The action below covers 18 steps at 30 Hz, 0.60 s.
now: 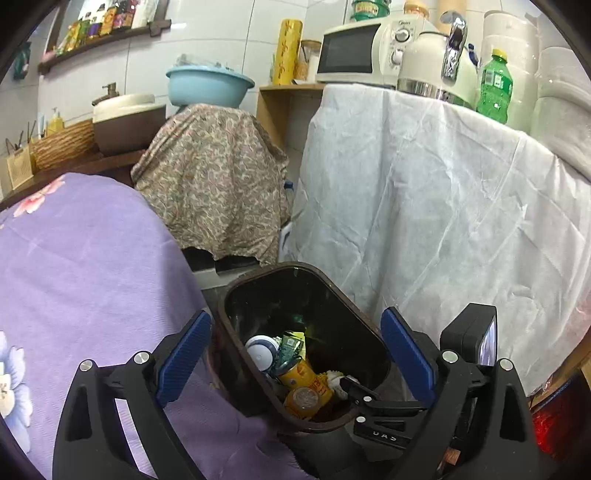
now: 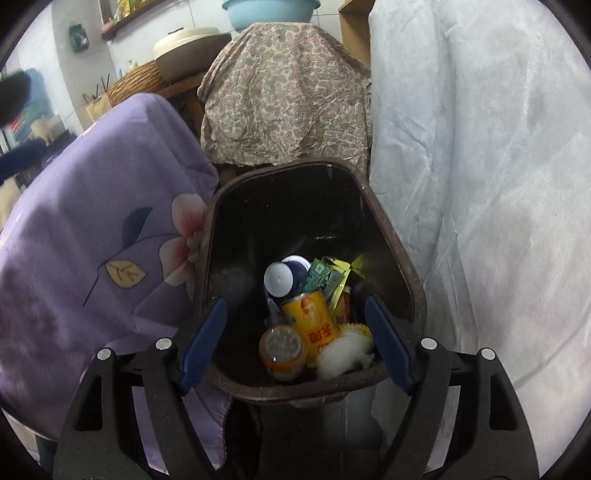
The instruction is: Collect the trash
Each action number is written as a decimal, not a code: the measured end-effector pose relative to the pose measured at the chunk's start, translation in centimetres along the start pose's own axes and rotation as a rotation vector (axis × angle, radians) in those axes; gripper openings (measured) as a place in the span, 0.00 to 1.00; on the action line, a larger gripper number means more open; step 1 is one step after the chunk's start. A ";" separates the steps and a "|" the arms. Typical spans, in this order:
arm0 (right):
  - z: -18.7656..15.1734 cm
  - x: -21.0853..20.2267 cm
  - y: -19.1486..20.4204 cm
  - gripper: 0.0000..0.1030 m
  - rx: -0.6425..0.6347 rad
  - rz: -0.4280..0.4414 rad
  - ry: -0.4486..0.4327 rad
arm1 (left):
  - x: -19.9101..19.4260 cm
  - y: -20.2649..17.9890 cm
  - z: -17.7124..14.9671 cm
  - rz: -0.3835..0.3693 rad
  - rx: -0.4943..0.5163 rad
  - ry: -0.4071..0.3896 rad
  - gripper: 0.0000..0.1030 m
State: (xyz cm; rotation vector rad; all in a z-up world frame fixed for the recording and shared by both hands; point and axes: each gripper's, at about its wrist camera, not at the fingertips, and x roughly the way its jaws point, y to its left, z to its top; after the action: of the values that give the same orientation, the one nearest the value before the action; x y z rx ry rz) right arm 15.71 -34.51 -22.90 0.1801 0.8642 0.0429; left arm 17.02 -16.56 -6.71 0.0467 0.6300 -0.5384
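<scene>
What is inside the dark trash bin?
In the trash bin lie a yellow can, a white-capped blue container, a green packet, a yellow bottle and a crumpled white piece. They cover the bin's floor, so anything beneath is hidden.

Left black two-finger gripper with blue pads (image 1: pixel 295 354): jaws spread wide, nothing between pads. Right black two-finger gripper with blue pads (image 2: pixel 295 339): jaws equally wide apart, empty, tilted downward.

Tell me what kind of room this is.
Most likely a home kitchen: a white microwave and a kettle stand on a cloth-draped counter, condiment packets line a wall shelf, and a brown trash bin holds empty cans and wrappers.
</scene>
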 end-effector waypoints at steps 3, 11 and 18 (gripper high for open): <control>-0.3 -0.8 0.3 0.79 -0.013 -0.008 -0.007 | -1.6 0.2 -0.1 0.019 0.009 -0.037 0.92; 0.0 -4.3 1.6 0.83 -0.030 -0.010 -0.078 | -6.2 1.5 0.0 0.066 0.015 -0.125 0.94; 1.4 -8.1 4.6 0.92 -0.091 -0.004 -0.183 | -10.0 3.7 -0.6 0.114 0.001 -0.178 0.94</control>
State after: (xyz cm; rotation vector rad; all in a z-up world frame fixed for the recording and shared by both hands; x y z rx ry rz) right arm 11.68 -31.10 -15.06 0.0954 0.6783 0.0613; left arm 11.76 -8.54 -1.92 0.0350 0.4507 -0.4268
